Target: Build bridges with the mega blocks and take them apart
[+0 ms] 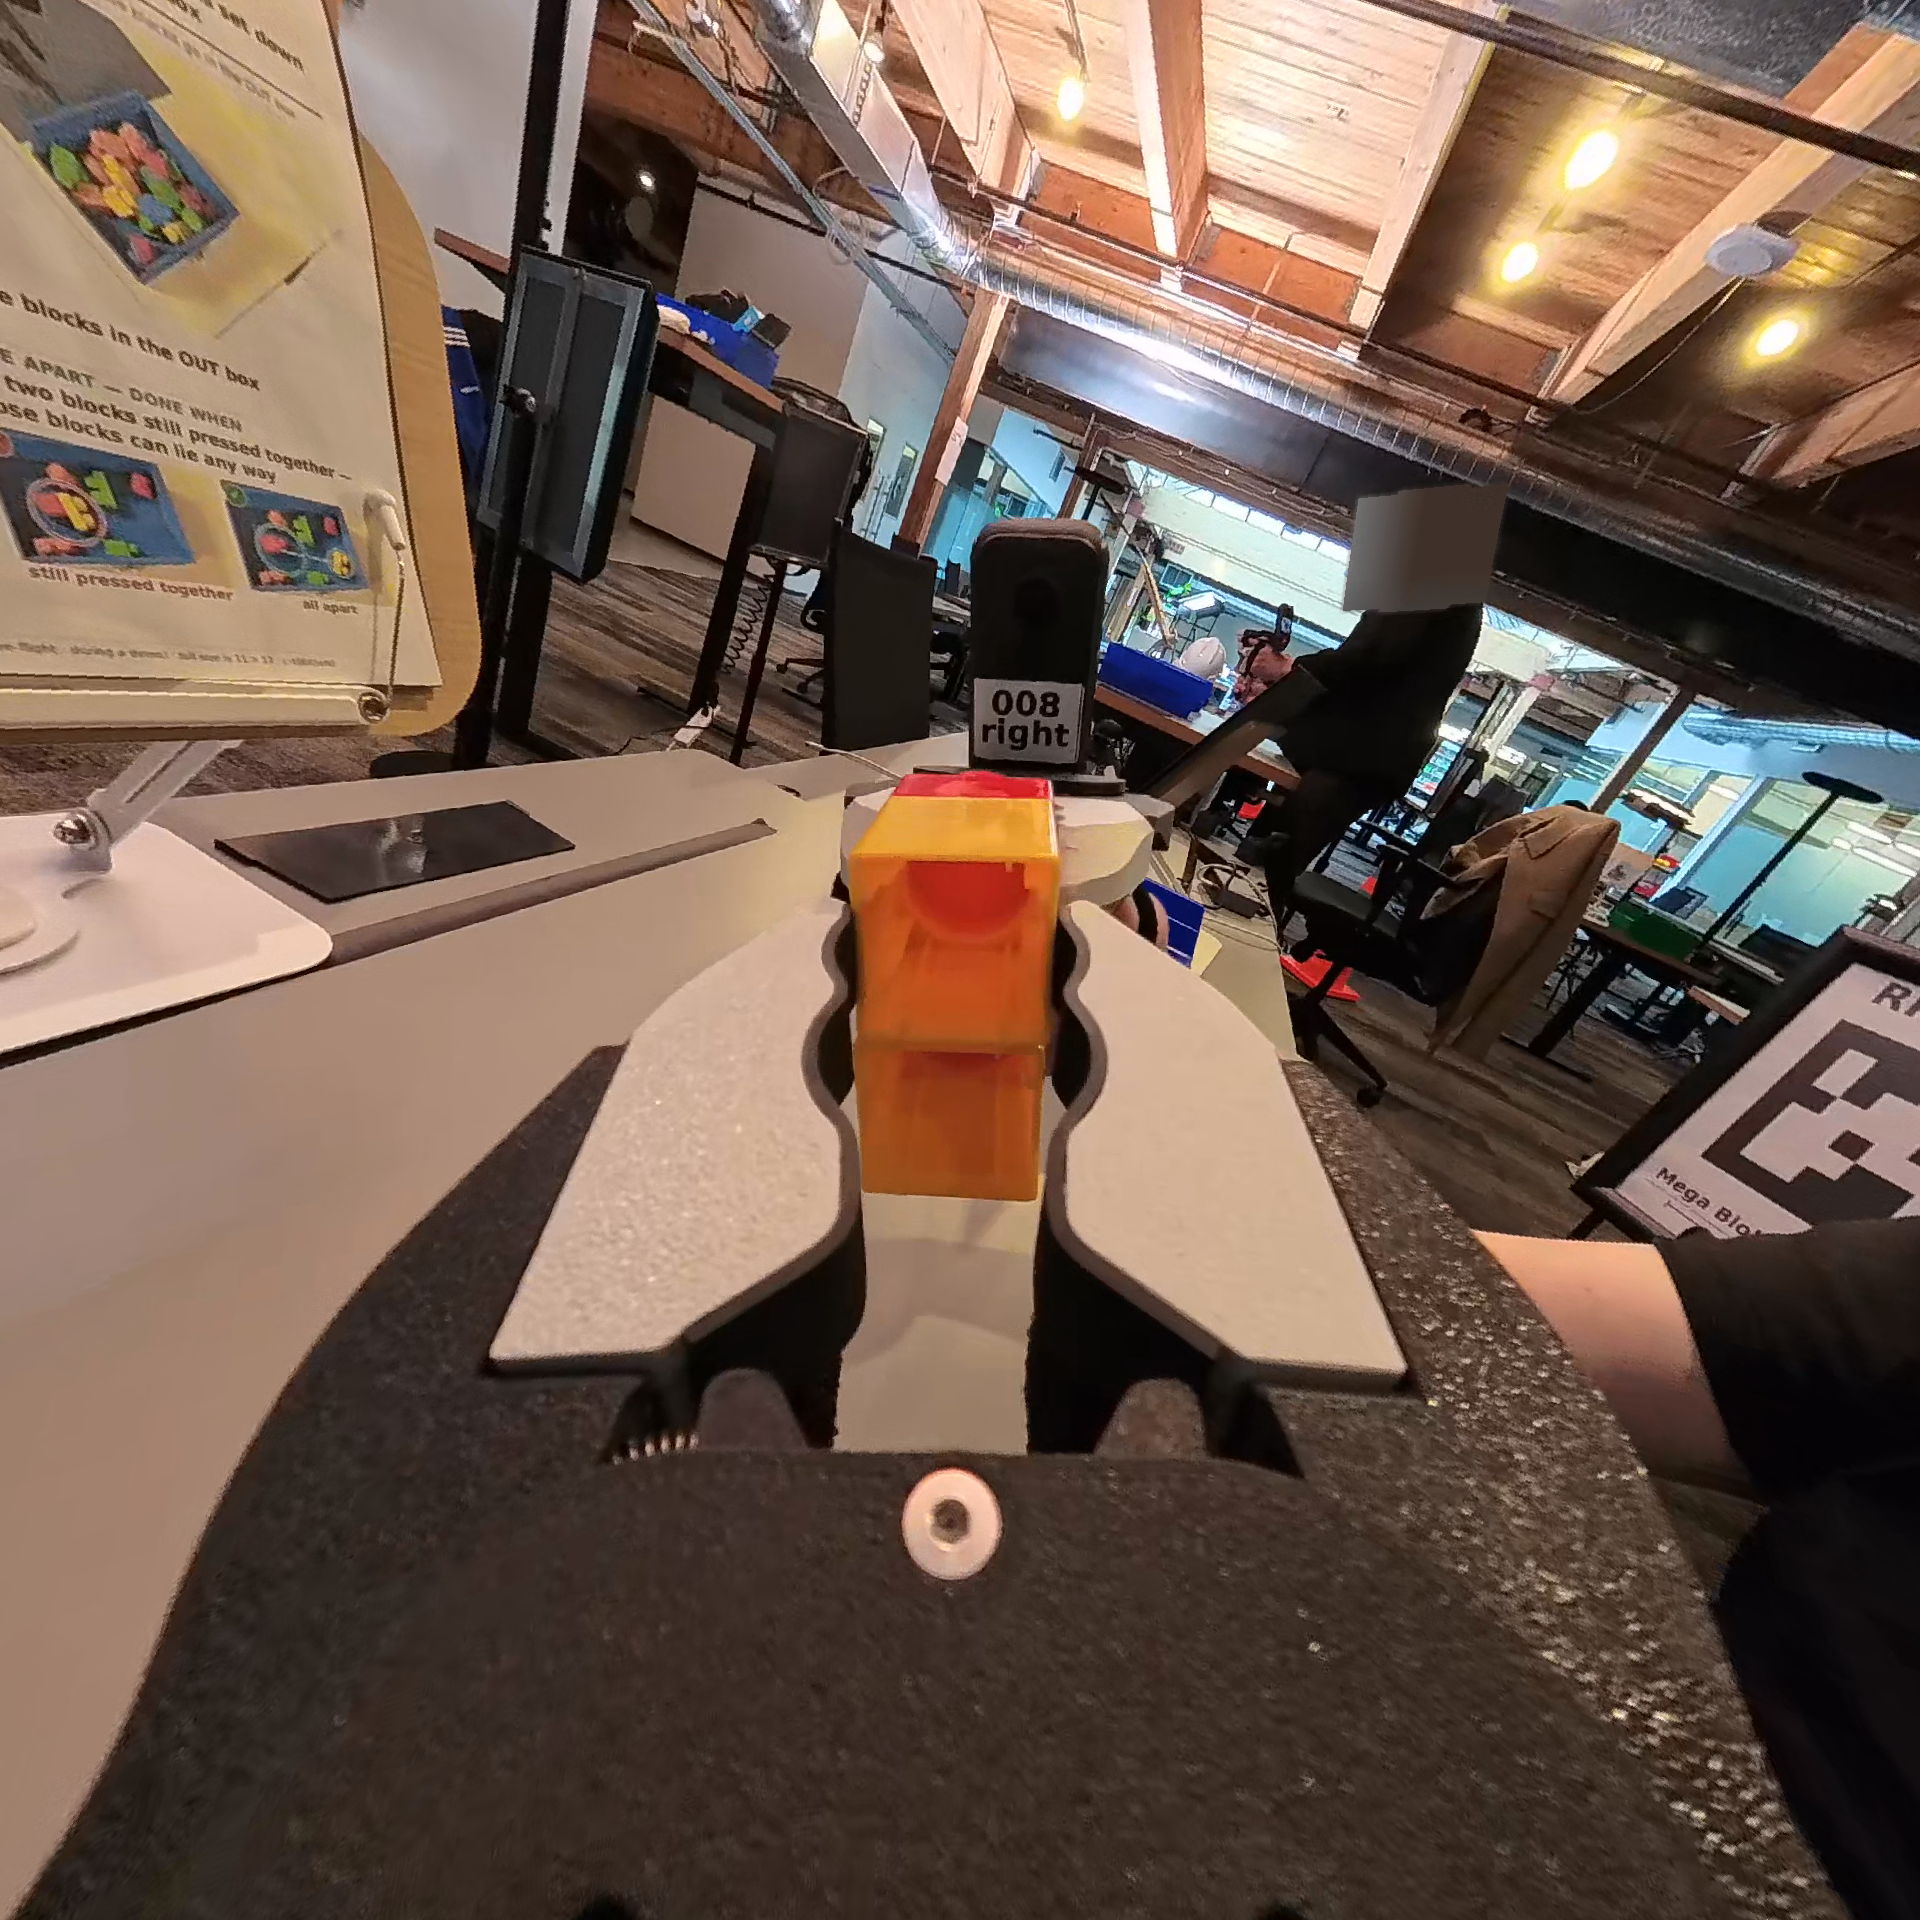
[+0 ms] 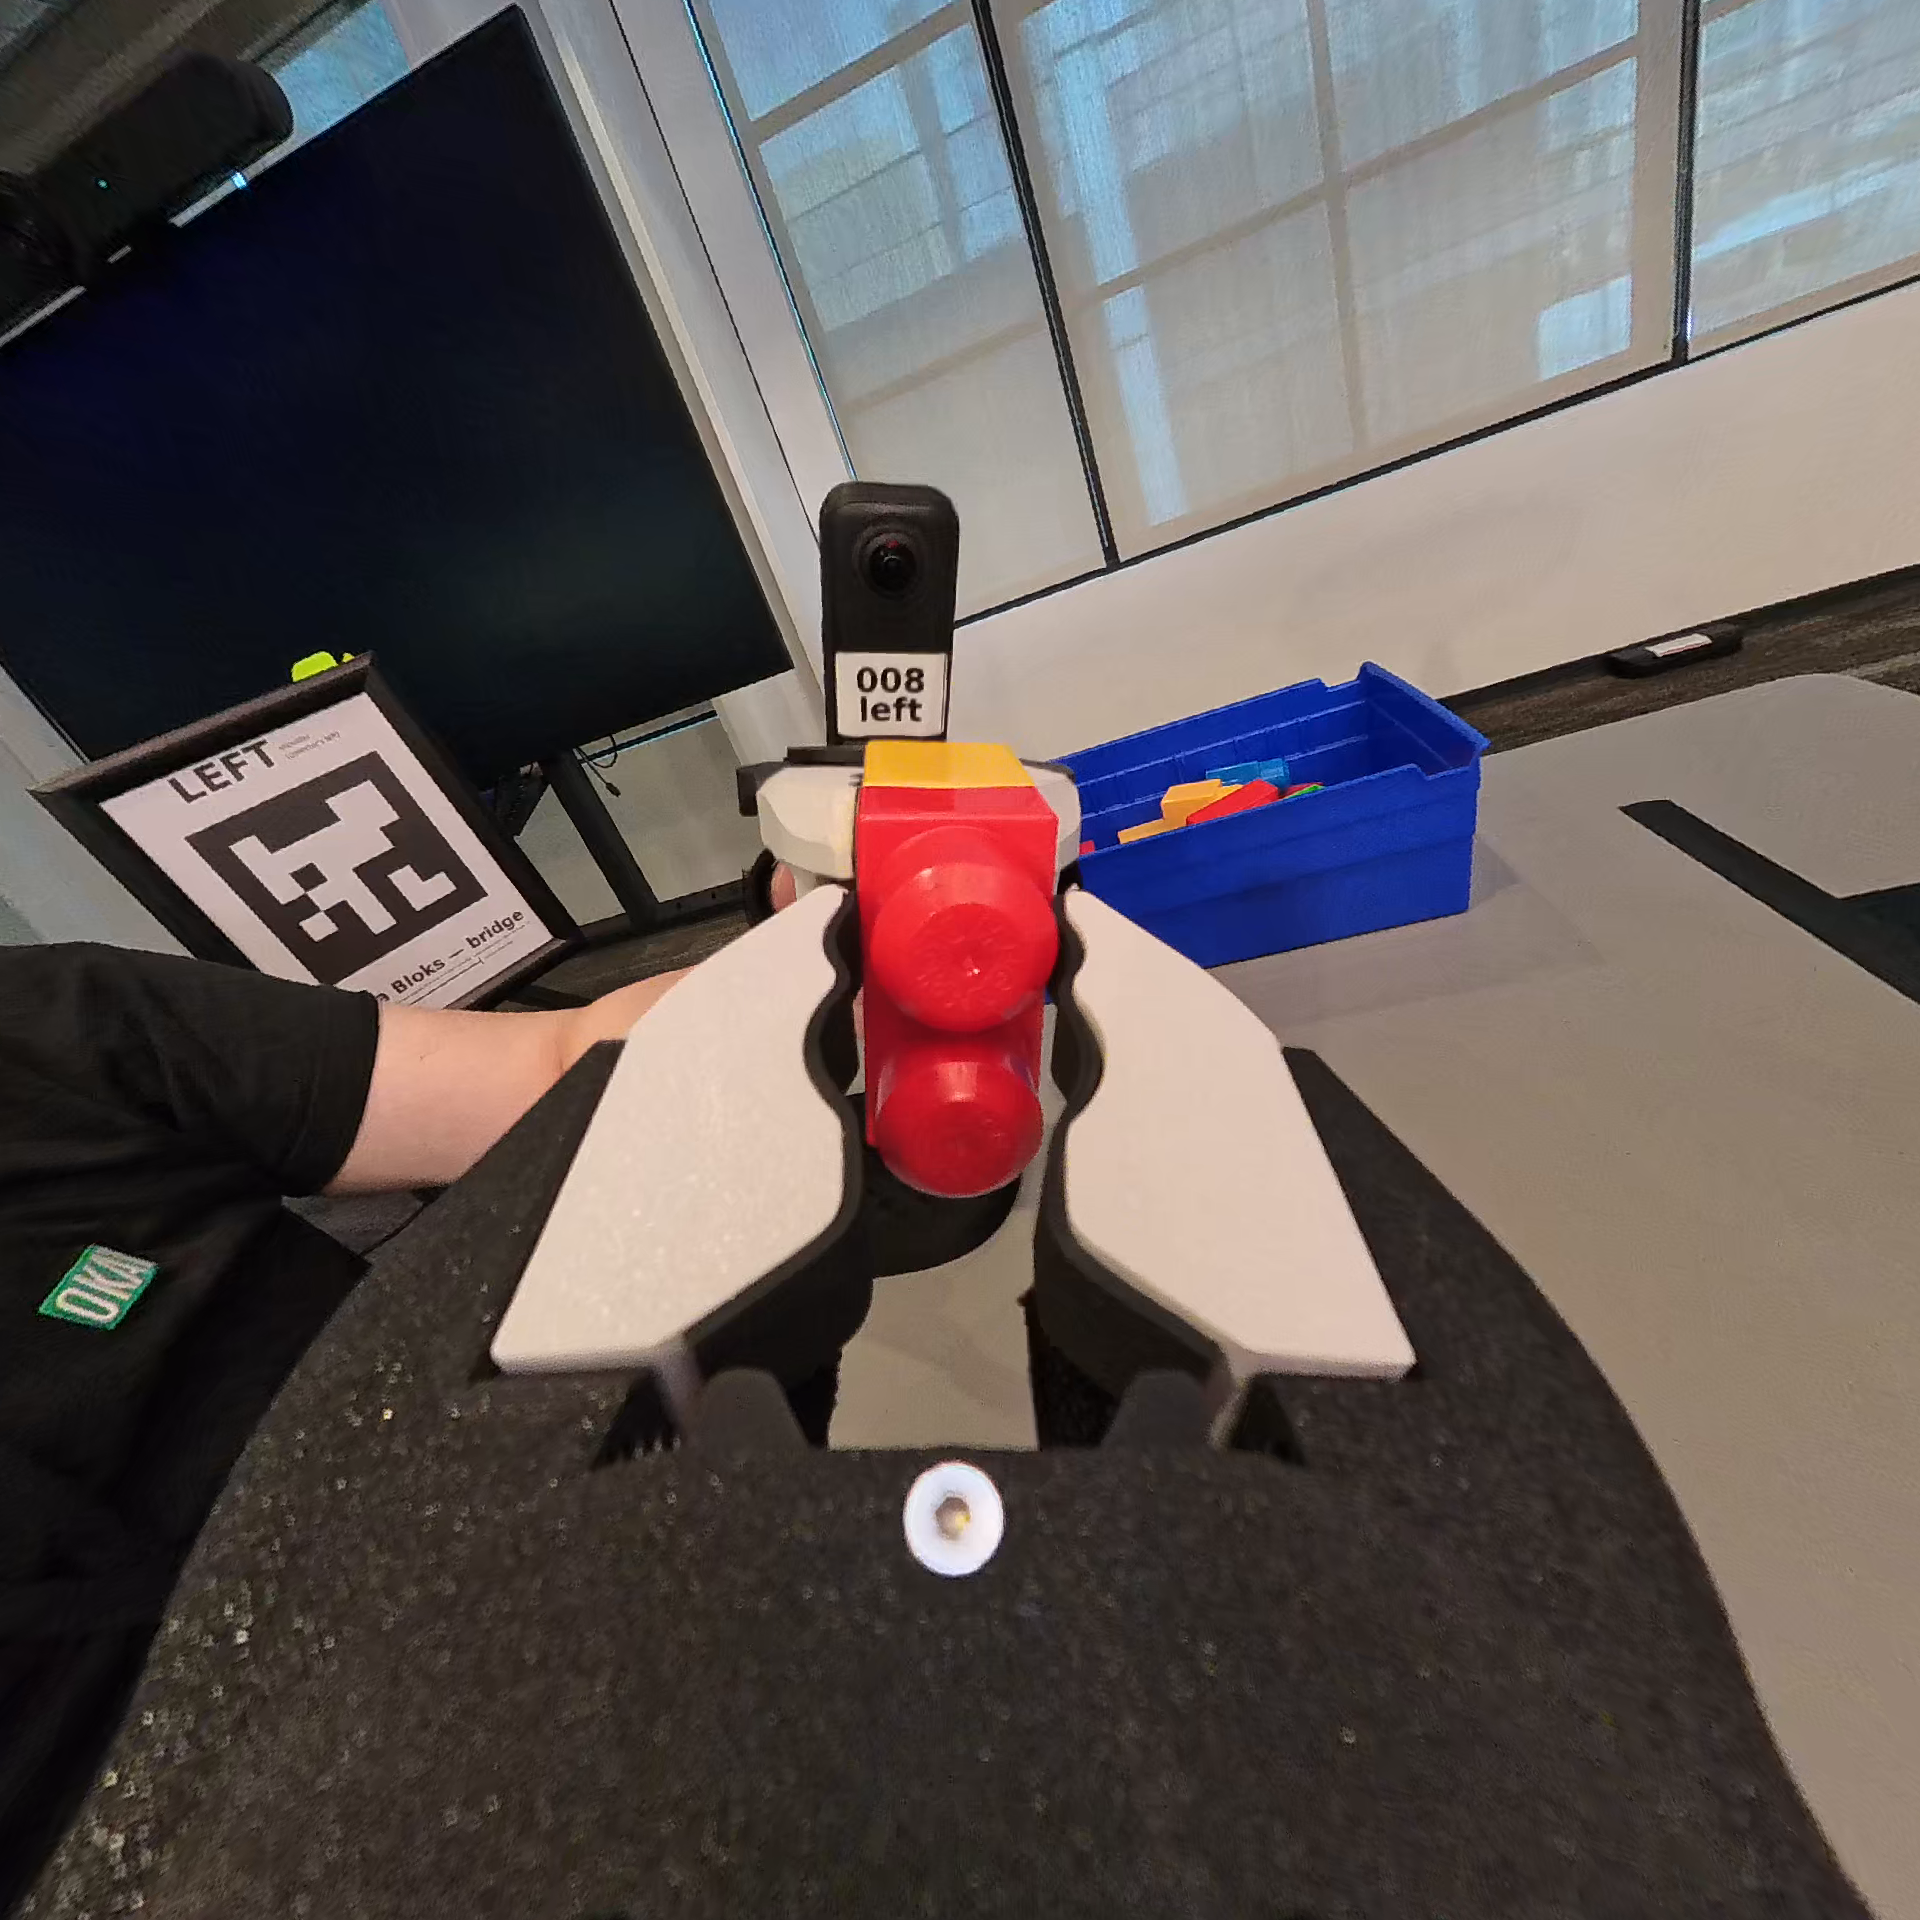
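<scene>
Left claw (image 1: 954, 977) grips orange block (image 1: 951, 1023); right claw (image 2: 954, 997) grips red block (image 2: 951, 977).

Both pictures were bright and evenly lit. In the left wrist view, warm ceiling lamps (image 1: 1590, 156) glared as small yellow flares above the orange block (image 1: 951, 997), whose translucent plastic glowed; the black mat (image 1: 395, 847) left of it caught a pale reflection. In the right wrist view, cool daylight came through the windows (image 2: 1299, 239) behind the red block (image 2: 956, 966), which looked slightly soft up close. Straight lines bowed toward the edges in both, a wide-angle stretch.
</scene>
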Available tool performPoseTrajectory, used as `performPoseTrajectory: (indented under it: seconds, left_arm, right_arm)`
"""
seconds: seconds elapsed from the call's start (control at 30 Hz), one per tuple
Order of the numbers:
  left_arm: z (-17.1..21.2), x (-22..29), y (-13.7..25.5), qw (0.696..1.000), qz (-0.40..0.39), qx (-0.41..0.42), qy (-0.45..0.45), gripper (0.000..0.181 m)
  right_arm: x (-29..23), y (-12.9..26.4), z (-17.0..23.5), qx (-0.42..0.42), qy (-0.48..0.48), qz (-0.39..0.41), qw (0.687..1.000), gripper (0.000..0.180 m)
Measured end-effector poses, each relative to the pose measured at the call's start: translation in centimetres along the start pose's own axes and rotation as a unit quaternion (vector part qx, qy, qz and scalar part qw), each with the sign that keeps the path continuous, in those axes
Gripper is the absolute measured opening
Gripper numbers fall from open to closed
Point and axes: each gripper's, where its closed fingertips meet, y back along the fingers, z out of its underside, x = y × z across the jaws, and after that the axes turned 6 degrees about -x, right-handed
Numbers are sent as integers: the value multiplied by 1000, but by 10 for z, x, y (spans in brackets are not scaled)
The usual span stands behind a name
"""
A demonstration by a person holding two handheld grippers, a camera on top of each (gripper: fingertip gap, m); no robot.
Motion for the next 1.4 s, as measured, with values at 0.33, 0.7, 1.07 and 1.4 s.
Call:
performPoseTrajectory:
  seconds: [0.33,0.7,1.07,1.4]
  left_arm:
    - [9,-2,-1,1000,-4,-17,-5,35]
    - [-11,4,3,999,11,31,7,45]
    - [13,4,-6,999,24,14,26,35]
    - [8,4,2,998,34,40,43,0]
  right_arm:
    - [1,1,8,-25,4,2,1000,34]
    - [-3,8,-7,5,11,12,1000,34]
    - [-2,15,-12,27,-13,0,1000,34]
    - [-8,8,1,-14,-6,-28,999,0]
